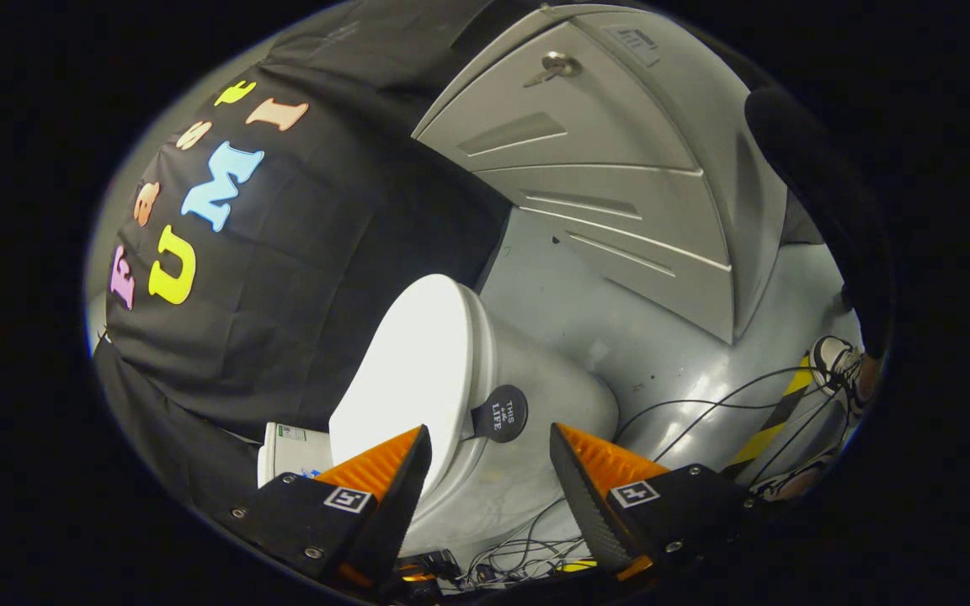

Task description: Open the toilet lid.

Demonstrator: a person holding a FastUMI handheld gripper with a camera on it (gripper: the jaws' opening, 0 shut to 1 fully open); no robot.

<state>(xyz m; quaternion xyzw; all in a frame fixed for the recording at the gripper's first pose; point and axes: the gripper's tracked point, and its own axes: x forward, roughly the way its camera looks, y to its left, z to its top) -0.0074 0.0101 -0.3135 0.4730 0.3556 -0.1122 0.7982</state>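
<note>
Claw (491, 471) fingers stand spread apart at the bottom of the frame, grasping nothing; the toilet (485, 404) shows through the gap between them, just ahead. The whole picture is rolled hard to one side, so the toilet appears tipped over, its lid (413, 379) a broad white oval at lower centre, apparently lying against the seat beneath it, so I judge it still closed. A small dark round tag (499, 412) sticks out at the lid's edge, right between the fingertips and slightly beyond them. The open, centred stance looks chosen to line up on that tag or on the lid's rim, since either gives something to catch and lift.

Grey lockers (603, 168) with a key in one door fill the upper right, and the grey floor (662, 353) between them and the toilet carries loose black cables (704, 408). A person's shoe (834, 358) sits at the right edge, the leg above it lost in shadow. The toilet's tank side is cut off behind the left finger, and the lid's hinge cannot be made out.
</note>
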